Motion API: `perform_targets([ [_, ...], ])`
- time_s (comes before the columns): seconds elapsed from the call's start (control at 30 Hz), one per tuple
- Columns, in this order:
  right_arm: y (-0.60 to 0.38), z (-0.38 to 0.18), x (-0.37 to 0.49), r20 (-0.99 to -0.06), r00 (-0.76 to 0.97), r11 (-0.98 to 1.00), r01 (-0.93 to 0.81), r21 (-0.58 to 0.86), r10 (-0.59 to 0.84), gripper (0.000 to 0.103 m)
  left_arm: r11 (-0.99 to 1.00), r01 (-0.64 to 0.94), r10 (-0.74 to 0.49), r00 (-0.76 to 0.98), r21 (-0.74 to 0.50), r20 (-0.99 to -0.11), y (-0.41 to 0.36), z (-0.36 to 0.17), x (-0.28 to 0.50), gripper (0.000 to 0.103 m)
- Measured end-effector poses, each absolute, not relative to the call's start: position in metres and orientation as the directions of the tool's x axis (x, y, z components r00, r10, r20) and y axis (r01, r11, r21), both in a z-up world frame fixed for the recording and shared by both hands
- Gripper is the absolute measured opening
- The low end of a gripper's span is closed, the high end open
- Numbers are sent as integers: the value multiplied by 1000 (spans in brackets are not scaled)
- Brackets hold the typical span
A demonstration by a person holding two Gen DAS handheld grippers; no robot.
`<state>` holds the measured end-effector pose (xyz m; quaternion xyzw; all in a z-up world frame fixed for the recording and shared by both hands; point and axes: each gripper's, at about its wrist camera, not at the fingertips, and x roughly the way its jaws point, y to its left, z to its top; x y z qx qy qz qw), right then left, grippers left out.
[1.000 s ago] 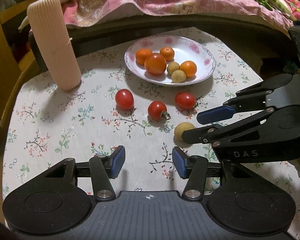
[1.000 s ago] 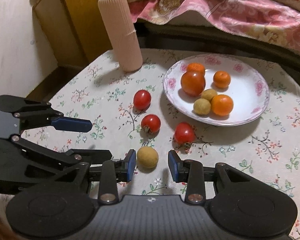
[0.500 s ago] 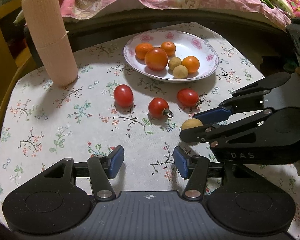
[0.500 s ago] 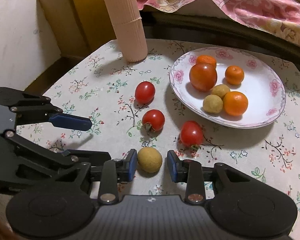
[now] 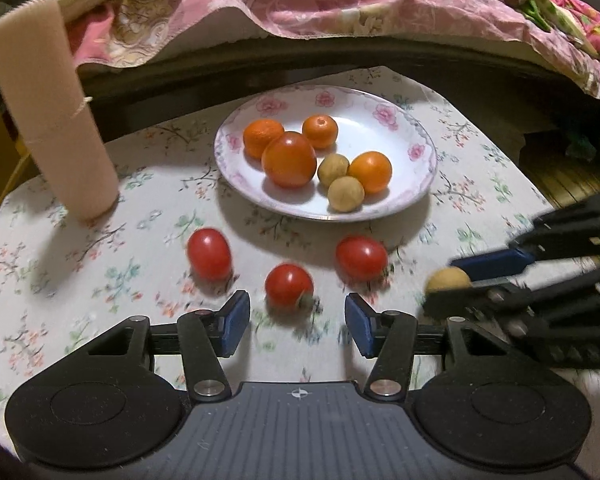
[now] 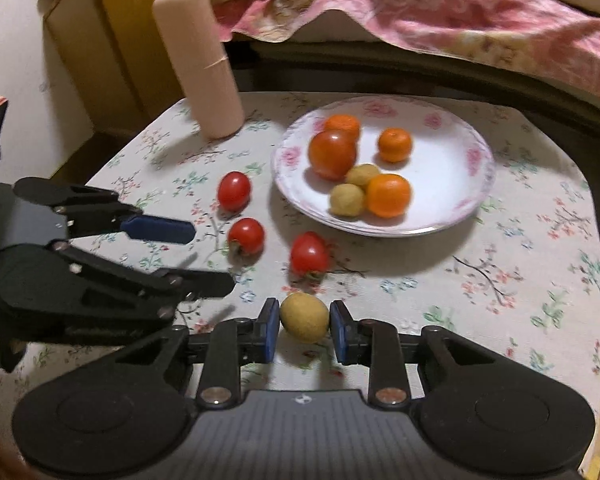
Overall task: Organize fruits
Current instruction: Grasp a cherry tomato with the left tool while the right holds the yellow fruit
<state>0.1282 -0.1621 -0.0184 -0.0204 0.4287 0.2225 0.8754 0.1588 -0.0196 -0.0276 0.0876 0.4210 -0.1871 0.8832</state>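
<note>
The right tongs (image 6: 305, 330) grip a small tan round fruit (image 6: 305, 318), probably a longan, with a blue pad on each side of it; it sits near the front edge of the worktop (image 6: 500, 300), and whether it has left the cloth cannot be told. The left tongs (image 5: 296, 322) stand open and empty just short of the middle cherry tomato (image 5: 289, 285), with two more cherry tomatoes (image 5: 209, 254) (image 5: 361, 258) loose on the floral cloth on either side. The plate (image 5: 412, 196) lies toward the far edge and already carries three mandarins, a large tomato and two tan fruits like the held one.

The fruit is round and smooth and is pinched only across its middle, so a jolt or a slackened squeeze on the way to the plate could let it roll out, and too hard a squeeze might crack its thin shell. The path to the plate crosses the right-hand tomato; a low carry could knock it toward the worktop's edge. The two tongs are close together, so they could collide. A fruit set down carelessly may roll off the plate's shallow rim.
</note>
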Motion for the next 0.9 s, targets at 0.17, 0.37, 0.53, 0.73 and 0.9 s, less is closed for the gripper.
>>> perform_targets([
  [0.17,-174,-20,129,-765,531,909,-383,166,364,30,924,383,-244,585,-2,-773,-27,-37,167,49],
  [0.37,-180,-24,126,-771,524,911,-375,173,362,30,929,371,-233,588,2,-774,-27,-35,160,36],
  [0.53,-180,-23,118,-769,527,908,-385,164,362,30,921,389,-221,567,21,-793,-22,-32,135,36],
  [0.73,-173,-20,96,-765,527,896,-420,145,370,30,919,395,-220,535,11,-816,-7,-24,89,36],
  [0.9,-163,-27,71,-778,512,886,-447,120,364,30,915,403,-232,513,-7,-827,-3,-25,63,36],
])
